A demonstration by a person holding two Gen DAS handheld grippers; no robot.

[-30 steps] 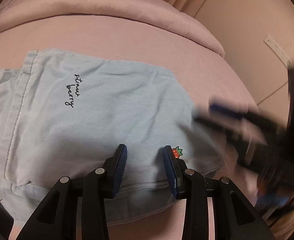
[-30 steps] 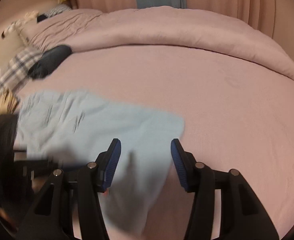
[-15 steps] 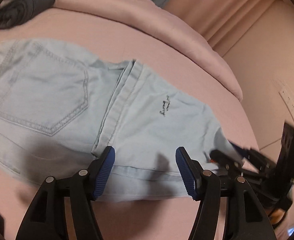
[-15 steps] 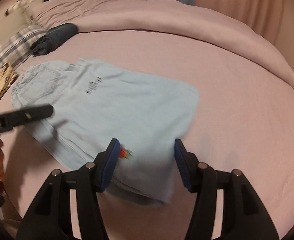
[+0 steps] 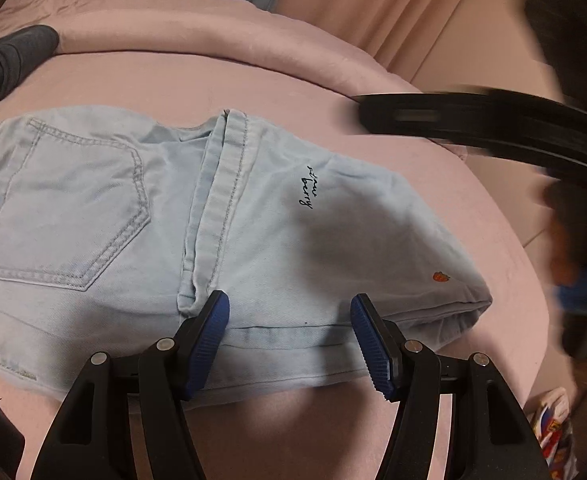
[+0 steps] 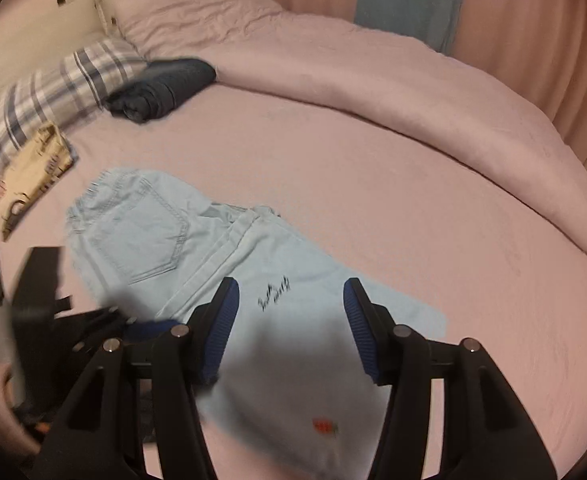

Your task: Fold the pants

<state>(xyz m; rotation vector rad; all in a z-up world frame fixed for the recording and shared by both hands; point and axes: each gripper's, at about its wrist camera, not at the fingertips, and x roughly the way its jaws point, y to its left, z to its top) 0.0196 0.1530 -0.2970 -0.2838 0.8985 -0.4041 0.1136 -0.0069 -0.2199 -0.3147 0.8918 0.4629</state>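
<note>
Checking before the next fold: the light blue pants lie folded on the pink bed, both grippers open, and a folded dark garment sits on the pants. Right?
Not quite. The dark garment lies apart from the pants, farther up the bed by the plaid pillow, as the right wrist view shows.

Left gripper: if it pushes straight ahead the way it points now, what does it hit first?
Most likely the jeans. The open left gripper sits just over their near folded edge, beside the hem seam; depth is hard to judge.

Matt denim pants [image 5: 253, 224], stitched seams
</note>
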